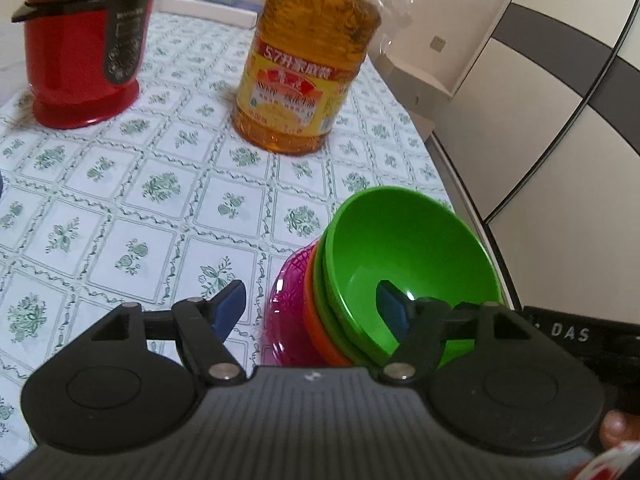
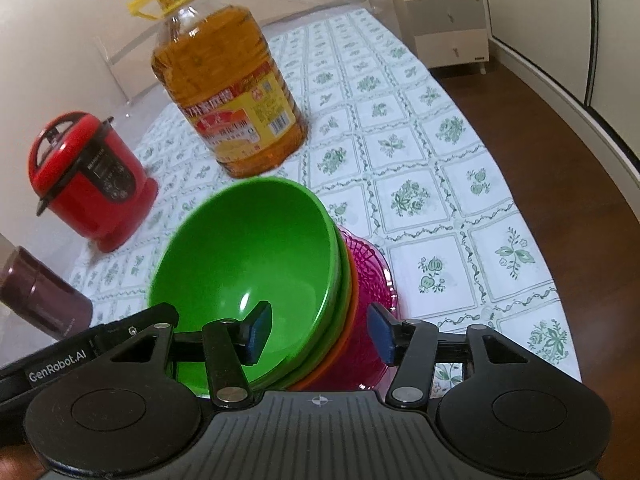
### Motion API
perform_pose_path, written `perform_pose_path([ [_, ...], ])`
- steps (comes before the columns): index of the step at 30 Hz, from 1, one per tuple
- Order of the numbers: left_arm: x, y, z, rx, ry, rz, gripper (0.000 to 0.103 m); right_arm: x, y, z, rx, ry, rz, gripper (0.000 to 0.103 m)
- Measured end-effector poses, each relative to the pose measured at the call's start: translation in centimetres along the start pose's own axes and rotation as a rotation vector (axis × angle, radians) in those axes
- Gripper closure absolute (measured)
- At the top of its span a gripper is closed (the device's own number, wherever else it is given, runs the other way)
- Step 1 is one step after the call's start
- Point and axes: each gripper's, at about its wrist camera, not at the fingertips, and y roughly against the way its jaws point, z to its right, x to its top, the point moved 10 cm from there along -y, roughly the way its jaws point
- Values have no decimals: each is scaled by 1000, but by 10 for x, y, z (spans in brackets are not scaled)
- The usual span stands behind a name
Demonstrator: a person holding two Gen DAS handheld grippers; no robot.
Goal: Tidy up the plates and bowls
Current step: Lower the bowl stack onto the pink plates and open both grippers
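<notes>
A stack of dishes stands near the table's right edge: a green bowl [image 1: 400, 248] [image 2: 248, 252] on top, a second green bowl and an orange bowl [image 1: 314, 320] under it, and a pink see-through dish [image 1: 286, 304] [image 2: 370, 276] at the bottom. My left gripper [image 1: 312, 306] is open and straddles the stack's near rim, with one blue pad inside the top bowl and the other outside over the cloth. My right gripper [image 2: 320, 332] is open too and straddles the rim from the other side. None of the pads presses on the dishes.
A big bottle of cooking oil [image 1: 304, 68] [image 2: 232, 92] stands just behind the stack. A red electric cooker [image 1: 84, 44] [image 2: 88, 176] sits further left, and a dark maroon container [image 2: 40, 296] by the near left. The flowered tablecloth [image 1: 120, 200] ends close beside the stack.
</notes>
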Motion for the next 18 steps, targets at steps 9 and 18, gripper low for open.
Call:
perform_pose_path([
  [9, -11, 34, -5, 11, 8, 41, 27, -9, 30, -8, 32, -15, 48, 49],
  [18, -36, 65, -3, -11, -2, 52, 22, -36, 62, -12, 64, -29, 81, 49],
])
